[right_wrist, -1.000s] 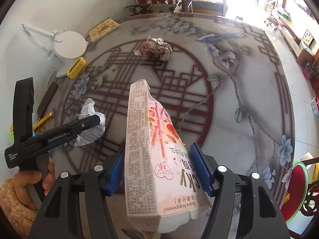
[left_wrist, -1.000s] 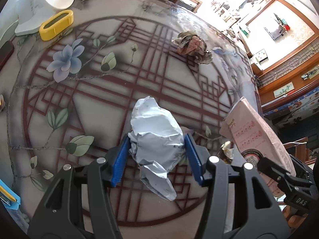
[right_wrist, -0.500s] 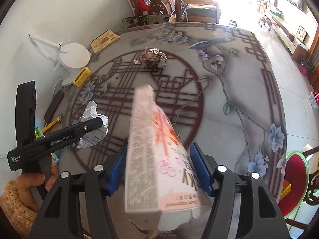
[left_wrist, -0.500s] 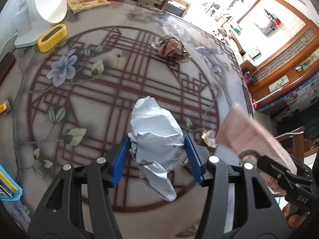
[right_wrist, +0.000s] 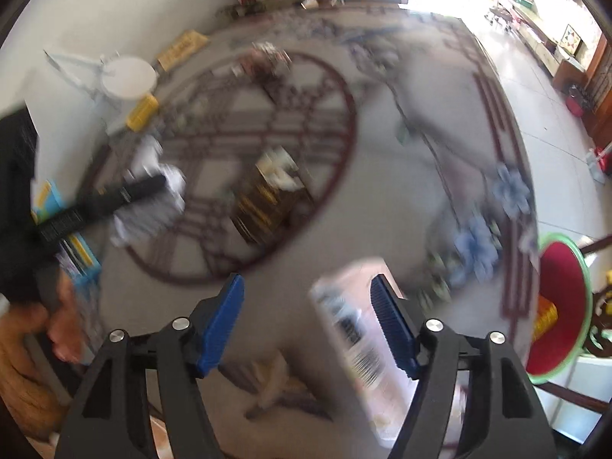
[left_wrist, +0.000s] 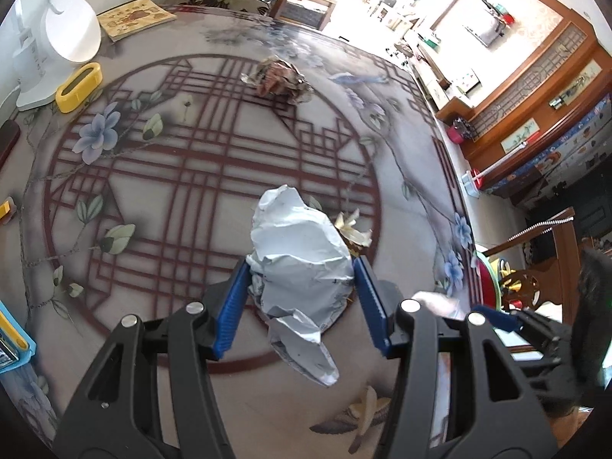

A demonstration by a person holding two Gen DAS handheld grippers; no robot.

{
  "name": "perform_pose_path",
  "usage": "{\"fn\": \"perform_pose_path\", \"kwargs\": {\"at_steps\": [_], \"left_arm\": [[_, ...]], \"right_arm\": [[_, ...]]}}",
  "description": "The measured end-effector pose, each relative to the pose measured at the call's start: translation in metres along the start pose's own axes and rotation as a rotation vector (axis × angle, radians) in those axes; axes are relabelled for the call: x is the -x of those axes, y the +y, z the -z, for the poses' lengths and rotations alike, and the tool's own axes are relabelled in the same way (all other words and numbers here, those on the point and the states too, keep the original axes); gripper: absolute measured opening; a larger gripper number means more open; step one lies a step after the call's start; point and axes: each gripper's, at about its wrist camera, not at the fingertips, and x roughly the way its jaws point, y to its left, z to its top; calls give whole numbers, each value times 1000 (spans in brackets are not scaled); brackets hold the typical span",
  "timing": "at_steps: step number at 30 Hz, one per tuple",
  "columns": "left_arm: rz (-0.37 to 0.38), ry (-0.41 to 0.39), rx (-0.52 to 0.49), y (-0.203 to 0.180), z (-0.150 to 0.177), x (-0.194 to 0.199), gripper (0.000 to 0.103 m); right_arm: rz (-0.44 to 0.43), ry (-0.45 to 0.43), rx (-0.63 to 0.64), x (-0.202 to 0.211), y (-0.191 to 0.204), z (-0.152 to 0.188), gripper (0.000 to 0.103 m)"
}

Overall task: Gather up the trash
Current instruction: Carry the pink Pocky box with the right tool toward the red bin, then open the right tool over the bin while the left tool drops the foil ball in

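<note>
A crumpled white paper wad (left_wrist: 298, 229) hangs above the patterned table (left_wrist: 191, 176), pinched between the blue pads of my left gripper (left_wrist: 300, 267), which is shut on it. In the blurred right wrist view my right gripper (right_wrist: 308, 281) has its jaws opening. The pink snack box (right_wrist: 355, 329) sits low between them, tilted beside the right pad and clear of the left one. A crumpled brown wrapper (left_wrist: 279, 80) lies far across the table. A dark and gold packet (right_wrist: 271, 195) lies in the middle.
A white lamp (left_wrist: 65, 34), a yellow holder (left_wrist: 78, 86) and a book (left_wrist: 134, 17) stand at the far left. A blue item (left_wrist: 11, 340) lies at the left edge. A red stool (right_wrist: 558, 306) stands past the table's right edge.
The right jaws have spread and the pink box has dropped low and to the right between them. Both hands have drawn back toward the near edge, the left one rising with the paper.
</note>
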Motion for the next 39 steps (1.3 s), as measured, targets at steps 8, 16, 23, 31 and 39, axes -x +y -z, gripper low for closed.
{"fn": "perform_pose_path", "kwargs": {"at_steps": [8,16,23,31,39], "left_arm": [[11,29,-31,-14,8,-7,52],[26,44,-70,-31,14,-10,52],[24,46,-77,-38,15,-10,52],[36,75,-120,-74,18,-25,52],[84,121,-213,-148,27,-50,52]], "right_arm": [[152,46,-66,-6,-51,38,78],[199,54,-25,-18,-50,39,45],[139,-71,-78,15,-59,30,22],[97,-196,-231,69,-109,33,22],[180,-200,-407,89,-201,64,22]]}}
